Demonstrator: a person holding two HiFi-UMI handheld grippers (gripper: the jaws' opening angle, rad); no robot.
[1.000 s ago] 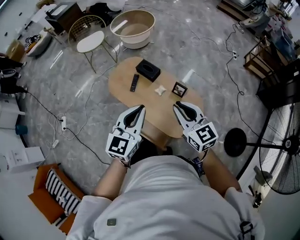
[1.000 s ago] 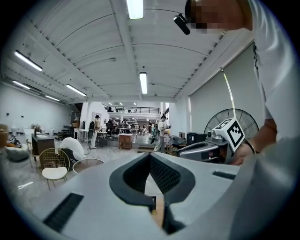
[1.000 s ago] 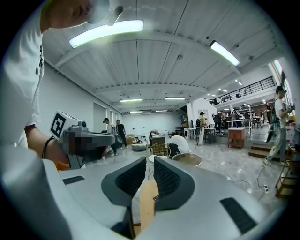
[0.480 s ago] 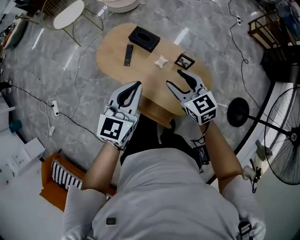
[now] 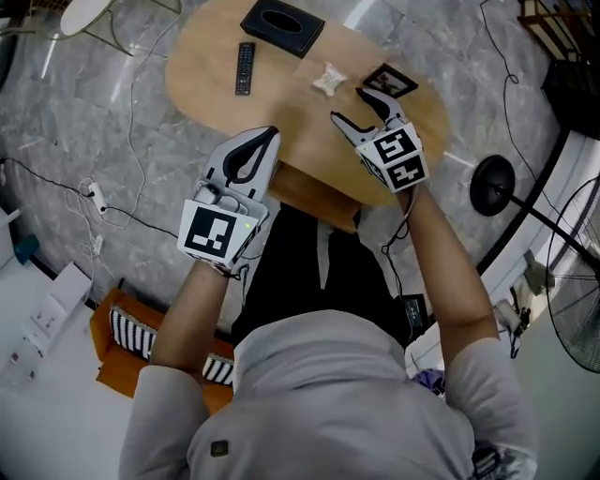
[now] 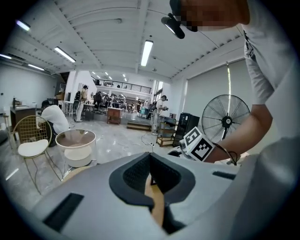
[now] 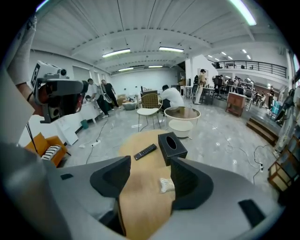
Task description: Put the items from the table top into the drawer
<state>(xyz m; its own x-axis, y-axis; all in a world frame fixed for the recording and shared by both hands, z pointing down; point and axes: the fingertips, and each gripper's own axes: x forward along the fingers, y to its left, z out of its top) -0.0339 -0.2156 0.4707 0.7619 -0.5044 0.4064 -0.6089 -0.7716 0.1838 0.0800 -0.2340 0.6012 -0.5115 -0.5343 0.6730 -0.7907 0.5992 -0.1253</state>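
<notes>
— On the wooden table [image 5: 211, 42], what's sitting out?
— All of it lol. Black tissue box [image 5: 282, 25] at the far end, remote [image 5: 244, 68] just beside it, small cream thing [image 5: 327, 80] and picture frame [image 5: 389, 81] near the right gripper [image 5: 349, 105].
— And the claws?
— Right one's jaws have just been opening, wide apart, only bare tabletop between them. Left gripper [image 5: 272, 133] is pinched together, empty, at the table's near edge.

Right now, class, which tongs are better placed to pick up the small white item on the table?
Right. The right tongs, whose jaws have just been opening with nothing between them, hang over the table near the white item; the left tongs are shut at its near edge.
</notes>
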